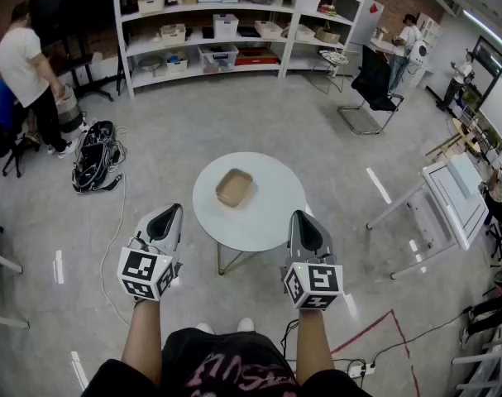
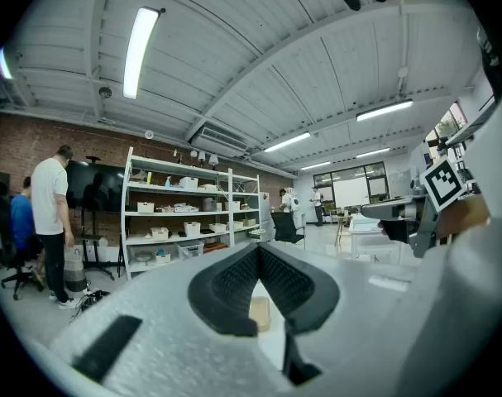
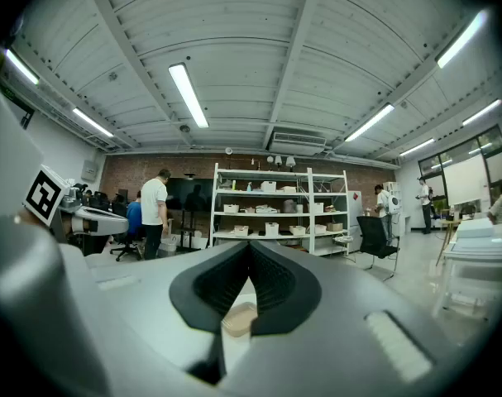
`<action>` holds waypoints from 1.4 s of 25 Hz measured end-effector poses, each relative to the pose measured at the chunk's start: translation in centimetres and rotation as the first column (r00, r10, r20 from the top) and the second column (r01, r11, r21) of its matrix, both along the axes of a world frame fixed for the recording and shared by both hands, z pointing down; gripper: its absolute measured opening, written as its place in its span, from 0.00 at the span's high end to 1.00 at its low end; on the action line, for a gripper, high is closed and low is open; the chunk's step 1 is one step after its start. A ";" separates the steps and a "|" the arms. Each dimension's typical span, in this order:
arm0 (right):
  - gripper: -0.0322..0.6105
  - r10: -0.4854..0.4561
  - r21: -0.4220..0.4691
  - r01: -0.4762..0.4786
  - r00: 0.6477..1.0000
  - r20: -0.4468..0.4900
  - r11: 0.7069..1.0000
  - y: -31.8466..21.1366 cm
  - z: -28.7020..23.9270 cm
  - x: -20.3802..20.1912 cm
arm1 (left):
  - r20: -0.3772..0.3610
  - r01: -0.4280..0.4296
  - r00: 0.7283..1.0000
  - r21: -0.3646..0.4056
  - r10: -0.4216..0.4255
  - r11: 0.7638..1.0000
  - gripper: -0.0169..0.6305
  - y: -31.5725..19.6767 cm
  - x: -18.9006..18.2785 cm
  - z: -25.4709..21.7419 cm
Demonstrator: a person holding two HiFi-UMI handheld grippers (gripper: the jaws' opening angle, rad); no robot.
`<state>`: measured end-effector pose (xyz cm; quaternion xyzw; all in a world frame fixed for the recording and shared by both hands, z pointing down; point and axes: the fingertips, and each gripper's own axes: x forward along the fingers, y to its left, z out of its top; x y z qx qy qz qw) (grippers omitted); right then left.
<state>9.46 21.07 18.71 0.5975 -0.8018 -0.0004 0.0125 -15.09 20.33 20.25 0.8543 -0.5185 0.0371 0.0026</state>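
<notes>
Head view shows the left tongs and the right tongs held level at the lower middle of the frame, one at each side of the near edge of a round white desk. Each gripper view shows its own black pads meeting at the tips, so both tongs are closed on nothing.

The only thing on the desk is a shallow tan tray. It sits a little left of the desk's centre, ahead of both tongs and well apart from them, and it looks empty. In each gripper view it shows low in the gap behind the closed pads. As I read it, the work has not yet started. Nothing is gripped or touched, and the reach to the tray is all left to do.

The desk stands on thin gold legs over a grey, glossy floor. A black bag lies on the floor at centre left. White shelving loaded with bins fills the top of the frame. A person in a white shirt stands at upper left, a black chair at upper right, and a white table at the right edge.
</notes>
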 end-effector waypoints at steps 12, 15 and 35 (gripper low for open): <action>0.94 -0.008 -0.006 0.007 1.000 -0.017 1.000 0.2 0.3 -1.2 | 0.010 -0.022 1.000 -0.020 0.022 1.000 0.98 0.2 -0.3 0.8; 0.94 -0.011 -0.008 0.010 1.000 -0.020 1.000 0.3 0.4 -1.2 | 0.003 -0.027 1.000 -0.015 0.027 1.000 0.98 0.3 -0.1 0.7; 0.94 0.009 -0.010 -0.009 0.999 -0.032 1.000 1.8 1.9 -4.3 | -0.027 -0.062 0.998 -0.047 0.060 0.997 0.98 1.2 -2.8 2.7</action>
